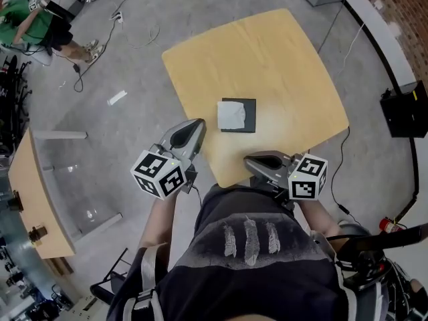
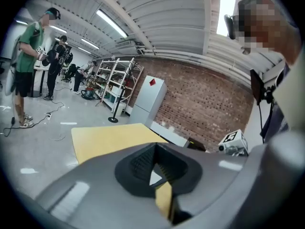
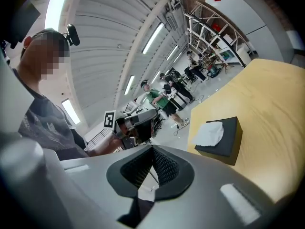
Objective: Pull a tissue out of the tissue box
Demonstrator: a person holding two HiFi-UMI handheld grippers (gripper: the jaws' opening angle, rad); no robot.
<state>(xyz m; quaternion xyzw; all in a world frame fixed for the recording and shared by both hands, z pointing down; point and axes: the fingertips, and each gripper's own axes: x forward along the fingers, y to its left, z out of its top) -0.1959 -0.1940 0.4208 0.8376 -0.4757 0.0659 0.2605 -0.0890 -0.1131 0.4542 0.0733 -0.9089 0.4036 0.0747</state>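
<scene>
A black tissue box (image 1: 249, 116) lies flat near the middle of the yellow table (image 1: 267, 52), with a white tissue (image 1: 231, 114) sticking out of its top. In the right gripper view the box (image 3: 228, 140) and its tissue (image 3: 209, 132) show ahead on the right. My left gripper (image 1: 196, 123) hovers at the table's near left edge, left of the box, jaws shut and empty. The right gripper (image 1: 248, 160) sits at the near edge, short of the box, also shut with nothing in it. Neither gripper touches the box.
A person in green (image 1: 27, 19) stands far off at the upper left, with cables on the floor (image 1: 100, 39). A second wooden desk (image 1: 33, 199) stands at the left. A black case (image 1: 404, 109) sits on the floor to the right of the table.
</scene>
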